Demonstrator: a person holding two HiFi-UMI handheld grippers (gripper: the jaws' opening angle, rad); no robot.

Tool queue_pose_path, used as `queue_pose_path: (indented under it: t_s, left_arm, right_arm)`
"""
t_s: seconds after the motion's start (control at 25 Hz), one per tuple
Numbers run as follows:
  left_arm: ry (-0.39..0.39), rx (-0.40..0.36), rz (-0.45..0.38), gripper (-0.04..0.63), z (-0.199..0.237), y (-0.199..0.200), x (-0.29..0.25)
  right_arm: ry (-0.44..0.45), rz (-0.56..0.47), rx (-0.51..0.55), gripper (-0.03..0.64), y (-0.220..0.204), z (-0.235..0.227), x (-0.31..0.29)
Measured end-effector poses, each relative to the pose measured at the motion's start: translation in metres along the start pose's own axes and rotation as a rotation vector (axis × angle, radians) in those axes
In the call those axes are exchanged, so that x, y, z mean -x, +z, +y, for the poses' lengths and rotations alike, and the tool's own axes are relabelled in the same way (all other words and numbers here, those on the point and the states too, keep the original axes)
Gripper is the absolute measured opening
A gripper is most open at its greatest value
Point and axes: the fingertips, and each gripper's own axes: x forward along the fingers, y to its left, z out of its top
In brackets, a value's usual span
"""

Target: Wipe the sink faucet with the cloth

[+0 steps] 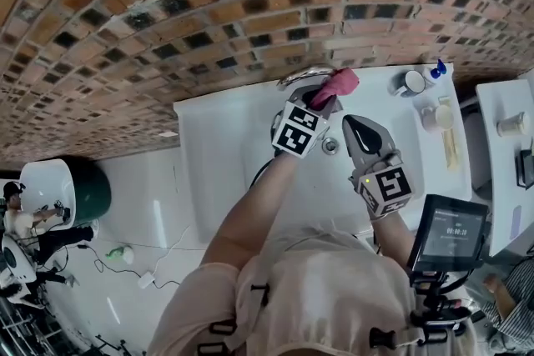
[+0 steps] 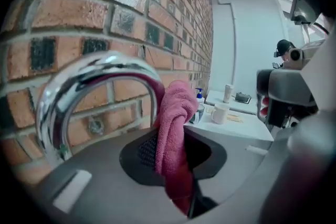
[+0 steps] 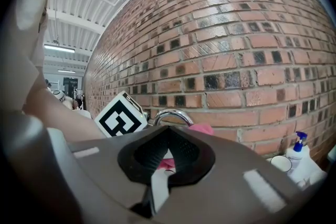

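Observation:
The chrome arched faucet [image 1: 302, 77] rises at the back of the white sink [image 1: 217, 146], against the brick wall. My left gripper [image 1: 324, 102] is shut on a pink cloth [image 1: 339, 84], which it holds up beside the faucet's arch. In the left gripper view the cloth [image 2: 171, 123] hangs bunched between the jaws, just right of the faucet [image 2: 89, 78]; whether it touches the spout I cannot tell. My right gripper [image 1: 360, 126] hovers over the basin to the right, shut and holding nothing. In its own view the right gripper [image 3: 168, 131] points at the faucet [image 3: 170, 114] and the cloth [image 3: 202, 127].
On the counter right of the sink stand a mug [image 1: 410, 83], a blue-pump soap bottle [image 1: 436, 70], a cup [image 1: 435, 117] and wooden sticks [image 1: 451, 150]. A side table [image 1: 501, 179] and a screen [image 1: 451, 233] lie further right. A green bin [image 1: 93, 193] stands on the floor at left.

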Motion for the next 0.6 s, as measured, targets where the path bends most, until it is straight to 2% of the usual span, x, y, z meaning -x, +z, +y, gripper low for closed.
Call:
queue_pose_path:
  t_s: [0.12,0.2,0.28,0.4,0.48,0.6]
  left_arm:
    - [0.013,0.012,0.035,0.069,0.004,-0.021,0.000]
    - [0.026,0.025,0.027,0.069,0.005,-0.026,0.005]
    - [0.047,0.007,-0.016,0.071,0.003,-0.016,0.021]
    - [0.101,-0.022,-0.128,0.071,0.004,0.016,0.058]
    - [0.143,-0.002,-0.189,0.071,0.014,0.032,0.084]
    - [0.199,0.048,-0.221,0.071,0.035,0.033,0.116]
  right_arm:
    - [-0.005,-0.003,0.004,-0.006,-0.001,-0.001,-0.001]
    - [0.000,-0.010,0.004,-0.006,-0.002,-0.004,-0.002]
    - [0.008,-0.010,0.001,-0.006,0.000,-0.003,-0.003]
    - [0.029,-0.011,0.000,-0.006,0.006,0.006,-0.009]
    - [0.056,-0.022,0.007,-0.006,0.011,0.015,-0.014]
    - [0.095,-0.034,0.015,-0.006,0.018,0.033,-0.020]
